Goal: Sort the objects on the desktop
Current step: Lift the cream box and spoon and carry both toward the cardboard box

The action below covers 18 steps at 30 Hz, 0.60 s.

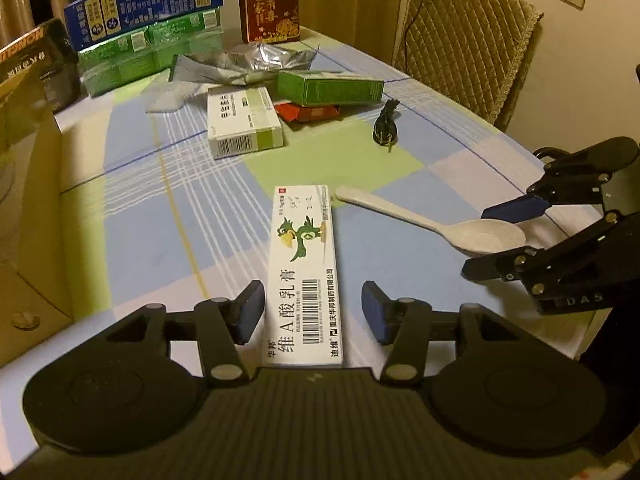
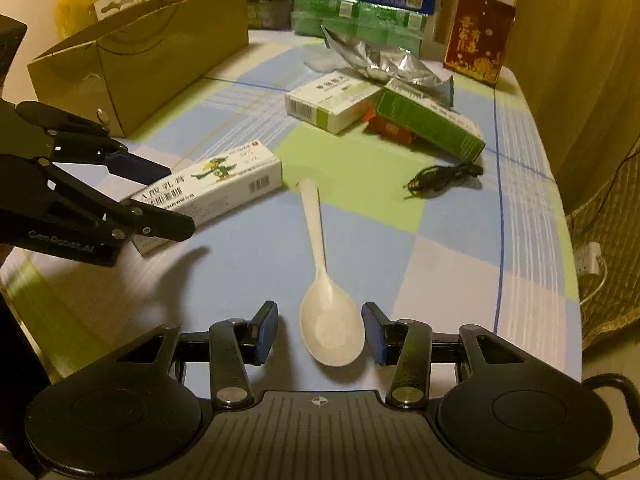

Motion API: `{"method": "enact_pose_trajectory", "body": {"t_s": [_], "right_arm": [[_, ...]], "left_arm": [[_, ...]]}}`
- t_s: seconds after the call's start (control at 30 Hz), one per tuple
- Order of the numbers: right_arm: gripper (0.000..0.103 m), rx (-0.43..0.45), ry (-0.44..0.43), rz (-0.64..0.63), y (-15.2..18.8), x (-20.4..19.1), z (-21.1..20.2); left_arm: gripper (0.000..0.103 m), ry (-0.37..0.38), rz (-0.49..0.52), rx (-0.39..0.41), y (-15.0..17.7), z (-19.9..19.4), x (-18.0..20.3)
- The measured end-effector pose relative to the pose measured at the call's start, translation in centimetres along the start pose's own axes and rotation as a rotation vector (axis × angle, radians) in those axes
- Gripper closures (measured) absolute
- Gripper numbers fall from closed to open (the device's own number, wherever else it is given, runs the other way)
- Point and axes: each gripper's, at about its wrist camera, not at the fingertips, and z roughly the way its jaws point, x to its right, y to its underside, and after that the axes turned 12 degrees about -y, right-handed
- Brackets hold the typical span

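Observation:
A long white ointment box point(image 1: 304, 264) with a green bird print lies lengthwise on the checked tablecloth. My left gripper point(image 1: 314, 312) is open and straddles its near end, the left finger almost at the box's side and the right finger a little apart from it. A white plastic spoon point(image 2: 316, 224) lies to the right of the box point(image 2: 216, 184), handle pointing away. My right gripper point(image 2: 322, 330) is open with the spoon's bowl between its fingers, untouched. In each wrist view the other gripper shows too: the right gripper point(image 1: 480, 242) and the left gripper point(image 2: 160, 196).
Further back lie a white-and-green medicine box point(image 1: 244, 120), a green box point(image 1: 328, 86) on a red packet, a coiled black cable point(image 1: 386, 124) and a foil bag point(image 1: 248, 64). A cardboard box point(image 2: 132, 64) stands at the left. Stacked cartons point(image 1: 140, 8) and a chair point(image 1: 468, 40) line the far side.

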Motion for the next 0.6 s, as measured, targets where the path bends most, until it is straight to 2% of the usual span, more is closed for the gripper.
{"method": "enact_pose_trajectory", "body": {"t_s": [0.07,0.1,0.13,0.33,0.37,0.4,0.43,0.6], "right_arm": [[0.061,0.005,-0.006,0.019,0.3,0.3,-0.1],[0.071,0.008,-0.007,0.025,0.3,0.5,-0.1],[0.073,0.012,-0.014,0.032,0.3,0.6,-0.1],[0.074,0.038,-0.016,0.051,0.6,0.4,-0.3],[0.074,0.043,-0.014,0.057,0.6,0.4,-0.3],[0.074,0.049,-0.012,0.063,0.7,0.4,-0.3],[0.074,0.055,-0.009,0.07,0.7,0.4,-0.4],[0.074,0.106,0.003,0.147,0.9,0.5,-0.9]], "left_arm": [[0.055,-0.002,-0.001,-0.001,0.1,0.3,0.0],[0.055,0.001,-0.005,-0.001,0.1,0.4,-0.1],[0.055,0.003,-0.008,-0.002,0.1,0.6,-0.1],[0.057,-0.015,-0.007,-0.004,-0.1,1.2,0.0],[0.06,-0.018,-0.012,-0.005,-0.2,1.3,0.0],[0.068,-0.021,-0.015,-0.01,-0.2,1.4,0.0],[0.07,-0.025,-0.018,-0.014,-0.2,1.5,0.0],[0.07,-0.038,-0.034,-0.018,-0.5,1.0,0.1]]}}
